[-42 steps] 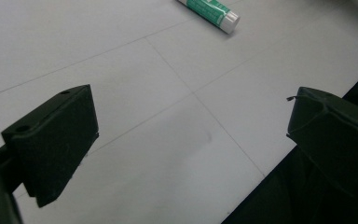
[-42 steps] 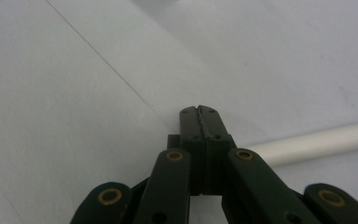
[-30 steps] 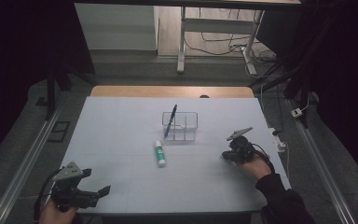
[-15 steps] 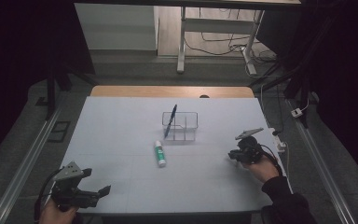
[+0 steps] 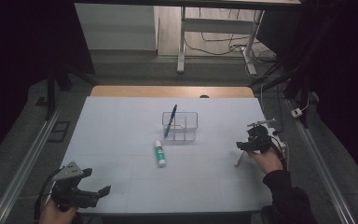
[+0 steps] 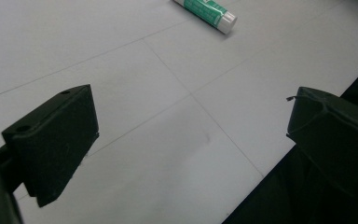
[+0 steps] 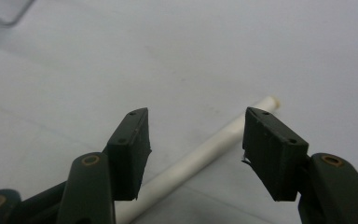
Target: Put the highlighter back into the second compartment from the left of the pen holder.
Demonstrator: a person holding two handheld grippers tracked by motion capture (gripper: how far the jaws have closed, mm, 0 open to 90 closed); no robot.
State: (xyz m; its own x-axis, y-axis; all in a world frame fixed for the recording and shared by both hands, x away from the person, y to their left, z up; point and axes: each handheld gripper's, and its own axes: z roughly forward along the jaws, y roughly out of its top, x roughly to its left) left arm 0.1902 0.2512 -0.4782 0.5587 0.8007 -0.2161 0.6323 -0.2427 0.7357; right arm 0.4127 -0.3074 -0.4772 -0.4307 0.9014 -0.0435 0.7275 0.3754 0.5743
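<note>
High view: the right gripper (image 5: 255, 142) sits near the right edge of the desk (image 5: 121, 140), and a white pen (image 5: 239, 158) lies on the surface just beneath and in front of the hand. The clear organizer (image 5: 181, 126), with a blue pen (image 5: 170, 121) already leaning in its left compartment, stands near the middle of the desk, well apart from the right hand. A glue stick (image 5: 160, 154) lies flat just in front of the organizer. The left gripper (image 5: 91, 193) rests at the near left corner, away from everything.

Left gripper view: its jaws are spread wide over bare desk with nothing between them; the glue stick (image 6: 206, 11) lies at the top, well ahead. This hand is best kept parked until the glue stick's turn.

Right gripper view: the jaws have just been opening and now stand apart. The white pen (image 7: 200, 156) runs diagonally on the desk below and between them, and neither pad touches it. The step in hand looks like picking this pen up. To do it well, I would turn the wrist so the pads face the barrel squarely across its width, lower until they straddle it near its middle, then close firmly so it does not roll away or swing when lifted.
</note>
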